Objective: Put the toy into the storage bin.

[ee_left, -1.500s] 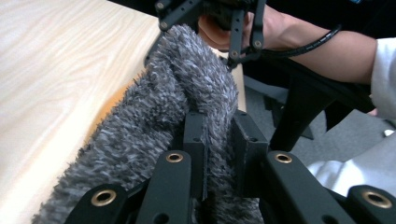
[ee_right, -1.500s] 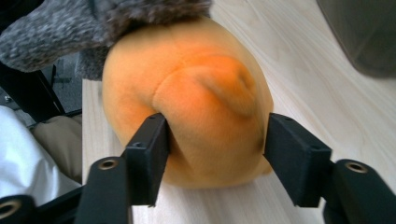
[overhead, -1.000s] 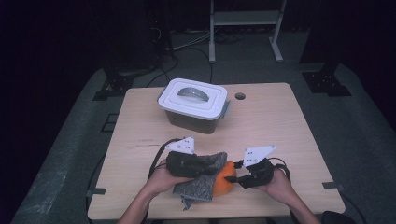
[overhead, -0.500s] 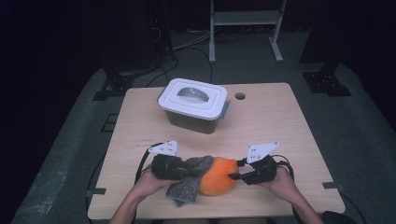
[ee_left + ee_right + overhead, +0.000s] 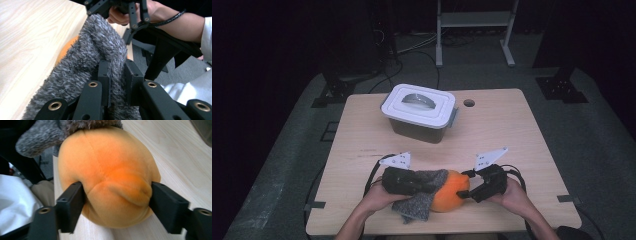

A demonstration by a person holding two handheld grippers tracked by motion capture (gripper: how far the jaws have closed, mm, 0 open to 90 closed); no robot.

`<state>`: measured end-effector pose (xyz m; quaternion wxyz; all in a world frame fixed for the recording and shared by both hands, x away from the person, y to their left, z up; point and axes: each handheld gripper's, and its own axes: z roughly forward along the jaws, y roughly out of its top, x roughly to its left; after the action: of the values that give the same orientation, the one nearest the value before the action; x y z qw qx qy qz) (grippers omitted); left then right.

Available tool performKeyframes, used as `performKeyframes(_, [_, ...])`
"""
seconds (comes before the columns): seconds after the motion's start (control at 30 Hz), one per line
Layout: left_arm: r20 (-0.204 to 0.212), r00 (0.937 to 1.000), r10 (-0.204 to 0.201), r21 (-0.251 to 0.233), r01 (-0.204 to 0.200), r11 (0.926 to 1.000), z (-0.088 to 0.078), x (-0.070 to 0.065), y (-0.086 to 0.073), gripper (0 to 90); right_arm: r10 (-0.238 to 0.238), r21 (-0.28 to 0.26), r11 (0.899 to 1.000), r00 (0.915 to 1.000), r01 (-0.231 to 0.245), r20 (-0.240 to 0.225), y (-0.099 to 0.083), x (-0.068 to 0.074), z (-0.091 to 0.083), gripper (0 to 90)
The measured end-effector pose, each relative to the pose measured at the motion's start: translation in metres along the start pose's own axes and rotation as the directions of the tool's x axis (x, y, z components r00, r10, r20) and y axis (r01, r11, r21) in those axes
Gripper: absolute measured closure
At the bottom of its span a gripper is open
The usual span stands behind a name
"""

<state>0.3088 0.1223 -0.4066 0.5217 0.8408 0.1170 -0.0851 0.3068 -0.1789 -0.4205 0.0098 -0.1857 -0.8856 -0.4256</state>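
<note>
An orange plush ball (image 5: pixel 451 191) sits near the table's front edge with a fuzzy grey cloth (image 5: pixel 422 195) draped over its left side. My left gripper (image 5: pixel 434 181) is shut on a fold of the grey cloth (image 5: pixel 97 57), its jaws pinched on the pile. My right gripper (image 5: pixel 466 186) comes in from the right, and its jaws press into both sides of the orange plush ball (image 5: pixel 110 175). In the left gripper view the right gripper (image 5: pixel 120 12) shows beyond the cloth.
A lidded white plastic box (image 5: pixel 419 112) stands at the middle back of the wooden table (image 5: pixel 512 135). A round cable hole (image 5: pixel 469 103) lies to its right. Dark floor and a metal stand's legs (image 5: pixel 472 35) surround the table.
My left gripper slid left with the cloth half a second ago, then came back right, laying the cloth over the ball's left side. The right gripper stayed on the ball.
</note>
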Motion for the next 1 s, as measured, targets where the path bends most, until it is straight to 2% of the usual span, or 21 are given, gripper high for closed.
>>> performKeyframes(0.1, [-0.016,0.9999,0.002,-0.008,-0.002,1.0,-0.004,0.002,0.004,77.6,-0.073,-0.026,0.997,0.9959,0.075,0.054,0.001,0.006,0.0,46.6])
performKeyframes(0.13, [-0.021,0.9998,0.006,-0.017,-0.007,0.9998,-0.006,0.002,0.008,77.5,-0.08,-0.03,0.996,0.9952,0.082,0.057,0.001,0.007,-0.001,48.4])
performKeyframes(0.2, [-0.038,0.9991,0.021,-0.029,-0.022,0.9993,-0.008,0.002,0.016,77.6,-0.139,-0.057,0.988,0.9872,0.144,0.078,0.003,0.013,-0.001,49.9])
performKeyframes(0.27, [-0.046,0.9984,0.032,-0.034,-0.033,0.9989,-0.008,0.002,0.021,77.5,-0.197,-0.062,0.977,0.9742,0.205,0.11,0.006,0.018,0.004,49.8])
performKeyframes(0.37, [-0.054,0.9982,0.028,-0.024,-0.029,0.9993,-0.004,0.005,0.022,77.5,-0.223,-0.064,0.971,0.9676,0.231,0.119,0.006,0.02,0.008,49.6])
performKeyframes(0.47, [-0.052,0.9987,0.001,-0.021,-0.003,0.9998,-0.002,0.009,0.013,77.6,-0.204,-0.06,0.976,0.9729,0.211,0.109,0.004,0.015,0.008,49.6])
performKeyframes(0.67, [-0.068,0.9972,-0.033,-0.008,0.032,0.9994,-0.014,0.01,-0.004,77.5,-0.17,-0.046,0.983,0.9782,0.176,0.119,-0.001,0.007,0.002,48.2])
performKeyframes(0.73, [-0.072,0.9964,-0.045,-0.005,0.044,0.999,-0.017,0.01,-0.009,77.4,-0.133,-0.046,0.989,0.9869,0.138,0.092,-0.002,0.004,0.001,42.1])
performKeyframes(0.8, [-0.071,0.9964,-0.047,0.005,0.048,0.9989,-0.019,0.011,-0.013,77.4,-0.076,-0.046,0.996,0.9966,0.077,0.033,-0.001,0.0,0.0,32.0])
performKeyframes(0.83, [-0.068,0.9964,-0.05,0.006,0.05,0.9987,-0.019,0.011,-0.014,77.4,-0.052,-0.036,0.998,0.9986,0.052,0.011,0.0,-0.002,0.0,29.2])
performKeyframes(0.93, [-0.063,0.9969,-0.048,0.008,0.048,0.9988,-0.019,0.011,-0.013,77.4,0.001,-0.043,0.999,0.9999,-0.002,-0.016,-0.002,-0.007,0.001,27.7])
performKeyframes(0.97, [-0.064,0.997,-0.043,0.011,0.044,0.999,-0.017,0.011,-0.011,77.4,0.01,-0.039,0.999,0.9997,-0.011,-0.024,-0.002,-0.008,0.003,29.2])
performKeyframes(1.0, [-0.066,0.9972,-0.036,0.013,0.037,0.9992,-0.017,0.011,-0.009,77.4,0.001,-0.041,0.999,0.9999,-0.001,-0.012,-0.003,-0.006,0.005,34.4])
